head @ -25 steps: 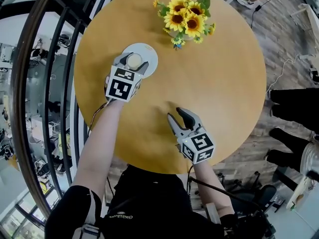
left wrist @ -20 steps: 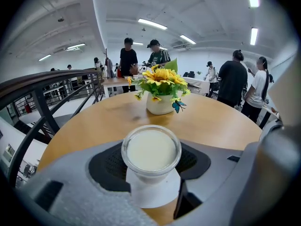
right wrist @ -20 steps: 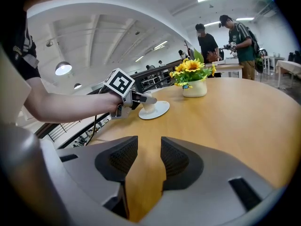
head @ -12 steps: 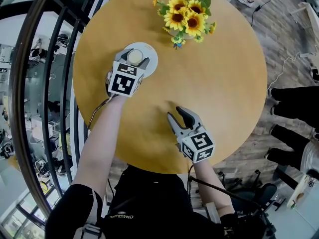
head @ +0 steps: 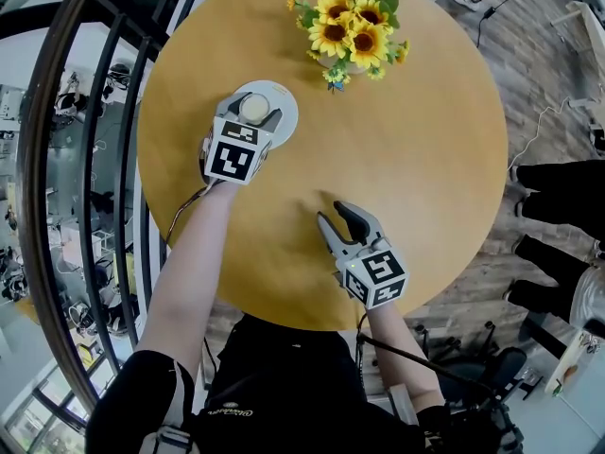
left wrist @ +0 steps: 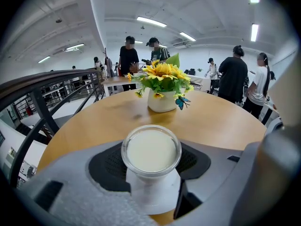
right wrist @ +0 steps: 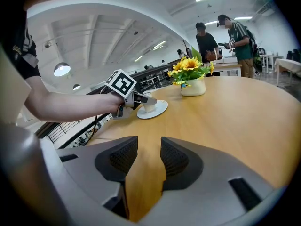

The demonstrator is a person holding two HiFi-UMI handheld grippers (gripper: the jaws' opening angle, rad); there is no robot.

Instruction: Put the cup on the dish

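head view: near the desk's (head: 425, 140) left edge, my left hand-held gripper (head: 253, 114) clamps the cup (head: 254, 109), which stands on the white dish (head: 283, 102). sunflowers (head: 352, 34) sit by the far edge. toward the near edge, my right hand-held gripper (head: 338, 223) is empty, jaws slightly apart.

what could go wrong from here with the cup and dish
1. The cup is full almost to the rim, so any jolt could spill it.
2. The left gripper clamps it; pulling back before the jaws open fully might drag the cup or slide the dish.
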